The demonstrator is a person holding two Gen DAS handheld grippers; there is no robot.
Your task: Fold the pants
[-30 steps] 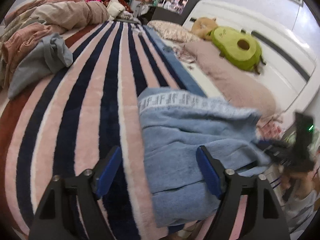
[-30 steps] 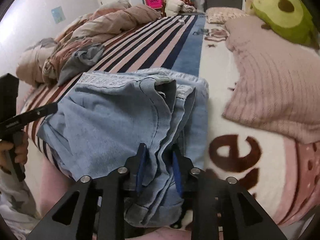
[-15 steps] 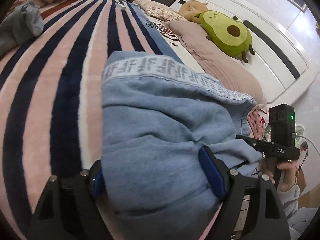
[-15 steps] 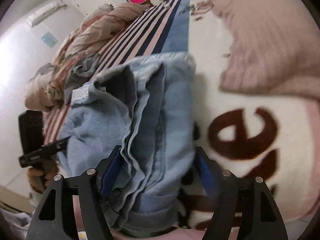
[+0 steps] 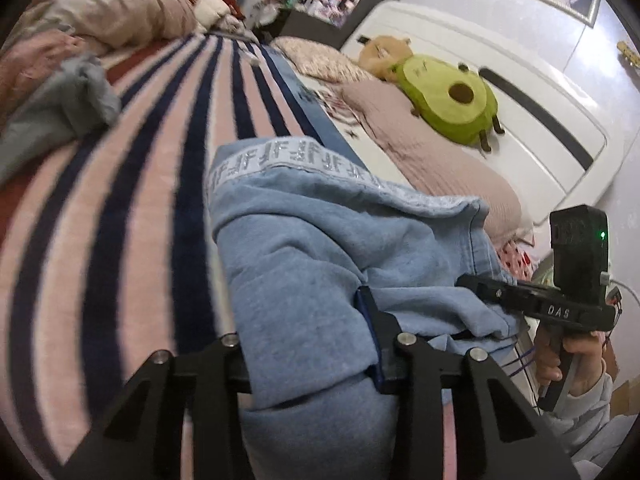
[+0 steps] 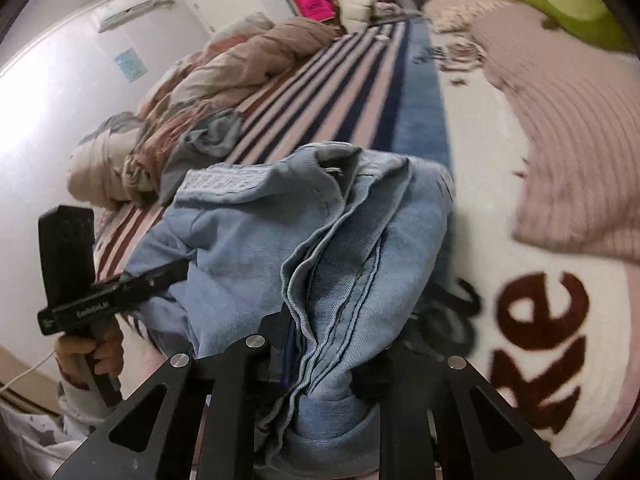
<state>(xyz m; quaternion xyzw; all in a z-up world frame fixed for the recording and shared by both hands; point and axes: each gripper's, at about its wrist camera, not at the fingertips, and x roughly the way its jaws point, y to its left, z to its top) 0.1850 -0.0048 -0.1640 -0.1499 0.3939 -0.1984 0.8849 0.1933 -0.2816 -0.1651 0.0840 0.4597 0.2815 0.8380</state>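
Left wrist view shows the left hand-held gripper (image 5: 308, 344) clenched on a thick bunch of the blue pants (image 5: 320, 248); its jaws have just been closing, and the cloth fills the whole space between them. Right wrist view shows the right hand-held gripper (image 6: 320, 356) likewise clamped on the stacked seams and hems of the same pants (image 6: 320, 248); its jaws have also just been closing, with the layered denim edge between them.

The pants lie on the bed, part on the striped blanket (image 5: 120, 200) and part on the white blanket (image 6: 560, 320) with brown lettering. From each hand-held gripper the bundle runs straight ahead and away, its near edge in the jaws and the patterned waistband (image 5: 280, 156) at the far end. Its long axis seems to run crosswise, from one hand-held gripper to the other. Each tool holds its own end of the near edge, so neither hand is nearer than the other.

I judge that the coming move turns on this: the free cloth lies wholly beyond both grips, so carrying the near edge forward together would lay it toward the waistband. Beyond the pants, well apart, an avocado plush (image 5: 448, 100) rests on a pink pillow (image 5: 432, 160).
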